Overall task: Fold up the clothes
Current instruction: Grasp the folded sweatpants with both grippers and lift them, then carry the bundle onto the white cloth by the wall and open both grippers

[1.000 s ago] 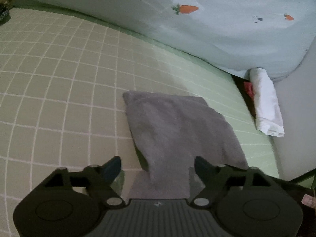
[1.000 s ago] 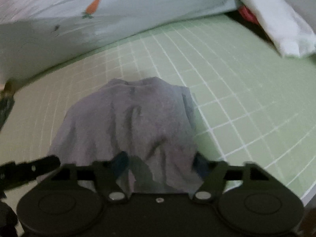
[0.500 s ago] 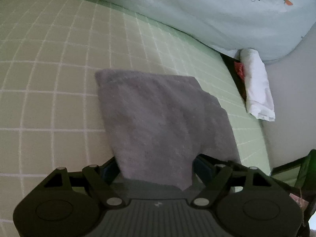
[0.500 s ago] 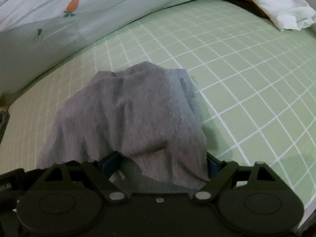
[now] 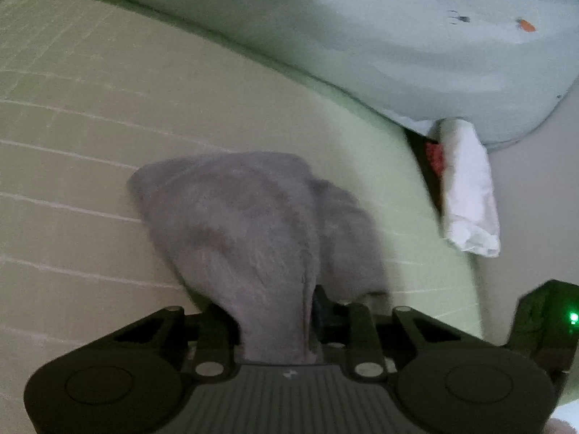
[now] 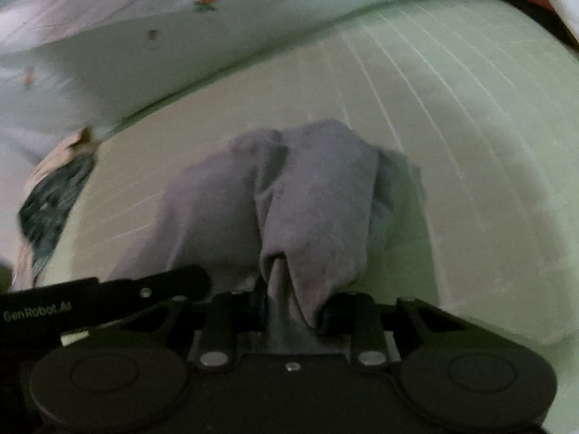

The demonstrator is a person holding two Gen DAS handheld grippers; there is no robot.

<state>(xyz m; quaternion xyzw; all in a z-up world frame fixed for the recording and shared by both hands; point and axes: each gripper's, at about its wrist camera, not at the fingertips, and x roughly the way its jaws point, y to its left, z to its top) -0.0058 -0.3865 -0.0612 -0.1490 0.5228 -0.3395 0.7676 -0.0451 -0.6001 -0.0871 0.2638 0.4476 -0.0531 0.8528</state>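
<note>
A grey cloth (image 5: 253, 217) lies bunched on the green checked sheet (image 5: 90, 144). My left gripper (image 5: 277, 311) is shut on its near edge, and the cloth rises in a fold out of the jaws. In the right wrist view the same grey cloth (image 6: 289, 199) is gathered into ridges. My right gripper (image 6: 293, 307) is shut on another part of its near edge. The left gripper's body (image 6: 108, 289) shows at the left of the right wrist view, close beside it.
A pale blue quilt with carrot prints (image 5: 398, 36) lies along the far side of the bed. A rolled white cloth (image 5: 470, 195) and something red (image 5: 436, 155) sit at the bed's right edge. A dark patterned item (image 6: 50, 202) lies at the left.
Both grippers have closed on the grey cloth's near edge. The cloth, flat before, is now pulled up and bunched into folds. Both views are blurred by motion.
</note>
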